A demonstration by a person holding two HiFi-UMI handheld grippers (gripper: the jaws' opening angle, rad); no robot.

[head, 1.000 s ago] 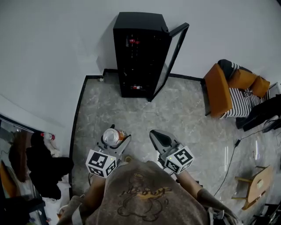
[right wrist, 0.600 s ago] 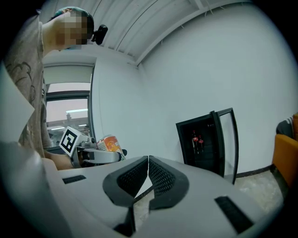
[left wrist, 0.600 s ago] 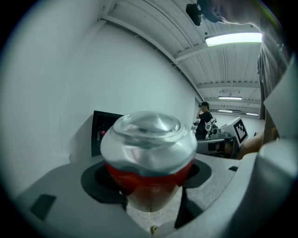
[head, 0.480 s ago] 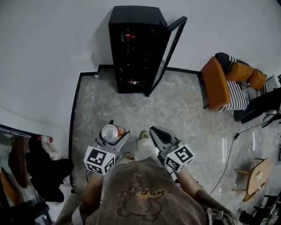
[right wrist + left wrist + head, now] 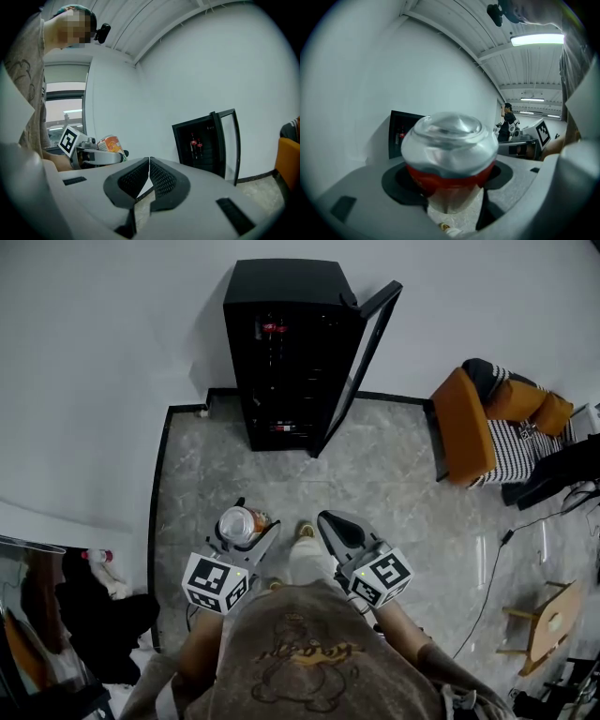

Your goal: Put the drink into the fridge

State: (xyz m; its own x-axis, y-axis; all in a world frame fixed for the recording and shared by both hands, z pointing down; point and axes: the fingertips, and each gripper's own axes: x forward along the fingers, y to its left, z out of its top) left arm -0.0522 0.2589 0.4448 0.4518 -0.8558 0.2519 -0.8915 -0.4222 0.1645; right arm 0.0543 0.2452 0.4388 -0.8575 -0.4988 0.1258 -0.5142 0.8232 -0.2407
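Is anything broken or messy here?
The drink can in the left gripper looks dented around its silver end, though that view is blurry. The fridge door hangs open, which suits the job. Nothing looks spilled.

No word, brand or number can be read for certain. The person's brown shirt [image 5: 309, 652] carries a line of curly lettering above a bear drawing, too blurred to spell out. The can [image 5: 238, 524] has a red and orange label with print too small to read. The same is true of the bottles [image 5: 194, 143] in the fridge [image 5: 291, 352]. The marker cube [image 5: 215, 584] on the left claw [image 5: 247, 519] and its twin on the right claw [image 5: 330, 521] show black-and-white square code patterns, not letters.
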